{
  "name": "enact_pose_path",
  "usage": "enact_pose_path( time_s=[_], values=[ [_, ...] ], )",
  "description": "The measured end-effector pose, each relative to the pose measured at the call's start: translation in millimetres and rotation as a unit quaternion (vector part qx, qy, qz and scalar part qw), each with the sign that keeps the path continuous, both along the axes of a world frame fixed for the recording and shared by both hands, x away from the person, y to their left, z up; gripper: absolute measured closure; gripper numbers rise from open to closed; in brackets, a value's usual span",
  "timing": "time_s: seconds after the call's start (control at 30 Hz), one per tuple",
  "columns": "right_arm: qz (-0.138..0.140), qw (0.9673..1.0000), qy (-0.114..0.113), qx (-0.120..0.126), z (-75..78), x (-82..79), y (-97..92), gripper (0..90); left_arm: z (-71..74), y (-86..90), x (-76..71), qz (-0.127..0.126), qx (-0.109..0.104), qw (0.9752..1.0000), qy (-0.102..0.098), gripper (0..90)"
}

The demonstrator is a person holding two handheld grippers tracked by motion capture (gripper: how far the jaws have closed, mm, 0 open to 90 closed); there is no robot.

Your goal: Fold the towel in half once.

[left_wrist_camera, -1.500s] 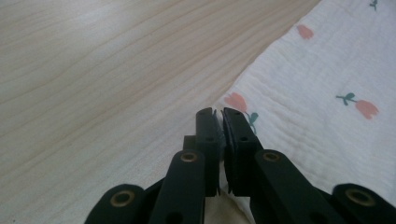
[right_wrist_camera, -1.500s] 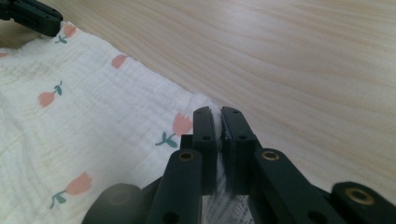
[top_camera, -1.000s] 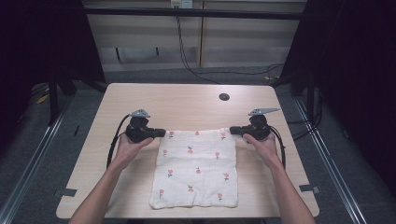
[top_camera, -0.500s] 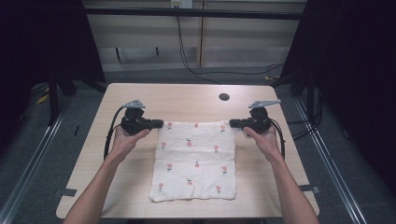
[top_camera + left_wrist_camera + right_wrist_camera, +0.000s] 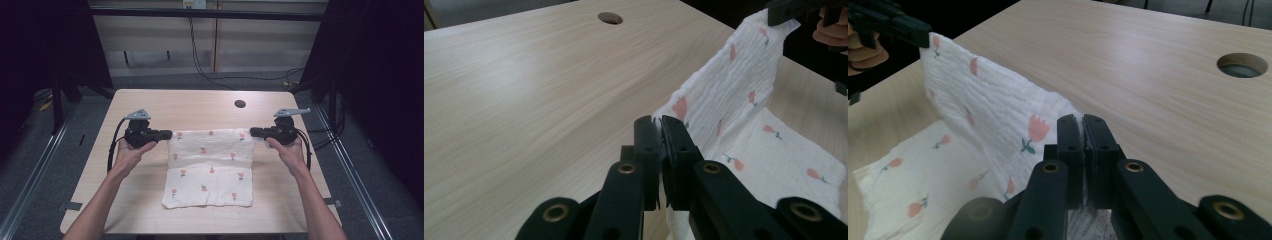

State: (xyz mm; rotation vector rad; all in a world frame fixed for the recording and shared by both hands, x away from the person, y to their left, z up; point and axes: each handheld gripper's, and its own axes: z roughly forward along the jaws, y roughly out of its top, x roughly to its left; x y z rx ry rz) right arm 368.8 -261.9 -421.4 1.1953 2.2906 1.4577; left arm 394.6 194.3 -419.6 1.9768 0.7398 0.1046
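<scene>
A white cloth point(image 5: 210, 165) printed with small pink flowers is seen on the wooden desk point(image 5: 150, 105). Its far edge is held raised, stretched between both grippers; the near part lies flat. The left gripper point(image 5: 167, 134) is pressed shut on the far left corner, the right gripper point(image 5: 253, 132) on the far right corner. A round hole point(image 5: 240, 104), probably a cable port, is noted beyond the cloth.

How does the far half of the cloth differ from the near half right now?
The far half of the cloth is lifted off the table and stretched taut; the near half lies flat on it. The far corners are pinched by the left hand-held gripper and the right hand-held gripper; the near corners lie free. Both halves are white with pink flowers.
</scene>
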Motion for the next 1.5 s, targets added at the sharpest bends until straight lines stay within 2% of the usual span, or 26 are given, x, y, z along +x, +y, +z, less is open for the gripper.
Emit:
enact_pose_path(
  time_s=[0.13,0.27,0.37,0.4,0.5,0.53,0.57,0.6,0.63,0.67,0.7,0.77,0.87,0.9,0.93,0.97,1.03,1.07,1.1,1.13,1.17,1.23,1.27,1.37,1.4,1.5],
  values=[
    [0.011,0.9999,-0.009,-0.007,4.2,-13.6,0.9,87.1,1.2,1.6,-11.1,-0.008,-0.001,0.9999,-0.013,86.8],
    [0.012,0.9998,-0.004,-0.012,3.8,-14.1,0.6,87.1,-1.4,1.0,-6.4,-0.003,0.001,0.9999,-0.011,86.8],
    [0.005,1.0000,0.002,-0.005,0.3,-6.2,0.3,87.1,-8.3,0.1,4.9,0.009,-0.013,0.9999,0.002,86.9],
    [0.007,1.0000,0.004,-0.001,-3.5,-3.7,1.7,87.1,-12.4,-1.6,5.5,0.003,-0.017,0.9998,0.006,86.8],
    [0.016,0.9998,0.008,-0.011,-7.8,-7.3,4.2,87.0,-17.3,-1.3,3.2,-0.003,-0.014,0.9998,0.011,86.8],
    [0.018,0.9996,0.014,-0.013,-14.0,-14.9,4.6,87.0,-23.5,0.5,-0.3,-0.008,-0.009,0.9998,0.017,86.8],
    [0.020,0.9996,0.016,-0.013,-16.9,-19.1,4.1,87.0,-23.5,0.5,-0.3,-0.008,-0.009,0.9998,0.017,86.8],
    [0.021,0.9996,0.016,-0.011,-19.4,-23.7,3.6,87.0,-28.4,3.0,-5.5,-0.009,-0.006,0.9997,0.020,86.8],
    [0.021,0.9996,0.016,-0.011,-19.4,-23.7,3.6,87.0,-28.4,3.0,-5.5,-0.009,-0.006,0.9997,0.020,86.8],
    [0.026,0.9994,0.017,-0.011,-23.7,-32.3,2.8,87.0,-30.0,4.8,-8.3,-0.010,-0.009,0.9997,0.021,86.8],
    [0.026,0.9994,0.017,-0.011,-23.7,-32.3,2.8,87.0,-30.8,6.3,-11.3,-0.010,-0.008,0.9997,0.021,86.8],
    [0.035,0.9992,0.019,-0.008,-27.1,-44.9,3.1,87.0,-30.4,9.5,-21.5,-0.018,-0.008,0.9996,0.018,86.8],
    [0.043,0.9990,0.013,-0.001,-25.6,-56.9,4.0,87.0,-28.7,9.1,-33.4,-0.029,0.007,0.9995,0.013,86.8],
    [0.043,0.9990,0.013,-0.001,-25.6,-56.9,4.0,87.0,-28.7,9.1,-33.4,-0.029,0.007,0.9995,0.013,86.8],
    [0.046,0.9988,0.012,-0.012,-23.9,-62.9,5.0,87.0,-26.9,9.8,-39.8,-0.034,0.001,0.9994,0.009,86.8],
    [0.048,0.9986,0.009,-0.020,-23.1,-65.3,5.2,87.0,-26.9,9.8,-39.8,-0.034,0.001,0.9994,0.009,86.8],
    [0.049,0.9986,0.008,-0.021,-22.5,-67.7,4.8,86.9,-25.4,10.8,-45.4,-0.038,-0.003,0.9992,0.007,86.8],
    [0.051,0.9985,0.010,-0.017,-21.3,-72.9,5.1,87.0,-24.0,12.0,-53.1,-0.043,0.000,0.9991,0.004,86.8],
    [0.051,0.9985,0.010,-0.017,-21.3,-72.9,5.1,87.0,-24.0,12.0,-53.1,-0.043,0.000,0.9991,0.004,86.8],
    [0.058,0.9980,0.006,-0.023,-20.1,-79.8,6.2,86.9,-24.1,14.1,-62.0,-0.049,-0.002,0.9988,0.003,86.8],
    [0.058,0.9980,0.006,-0.023,-20.1,-79.8,6.2,86.9,-24.1,14.1,-62.0,-0.049,-0.002,0.9988,0.003,86.7],
    [0.059,0.9974,0.002,-0.040,-21.2,-90.2,7.0,86.8,-25.4,15.7,-70.6,-0.055,0.008,0.9984,-0.001,86.6],
    [0.059,0.9973,0.003,-0.044,-22.4,-93.6,7.4,86.8,-27.4,16.9,-77.8,-0.059,0.020,0.9980,-0.003,86.6],
    [0.065,0.9970,0.005,-0.042,-26.0,-100.5,8.5,86.8,-30.2,18.7,-83.0,-0.062,0.014,0.9980,0.002,86.6],
    [0.074,0.9957,0.013,-0.054,-30.9,-106.6,12.5,86.7,-31.0,17.9,-87.6,-0.071,0.023,0.9972,0.001,86.7],
    [0.081,0.9950,0.018,-0.057,-35.4,-111.9,15.4,86.7,-32.8,19.0,-90.8,-0.076,0.025,0.9968,0.003,86.6]
  ],
)
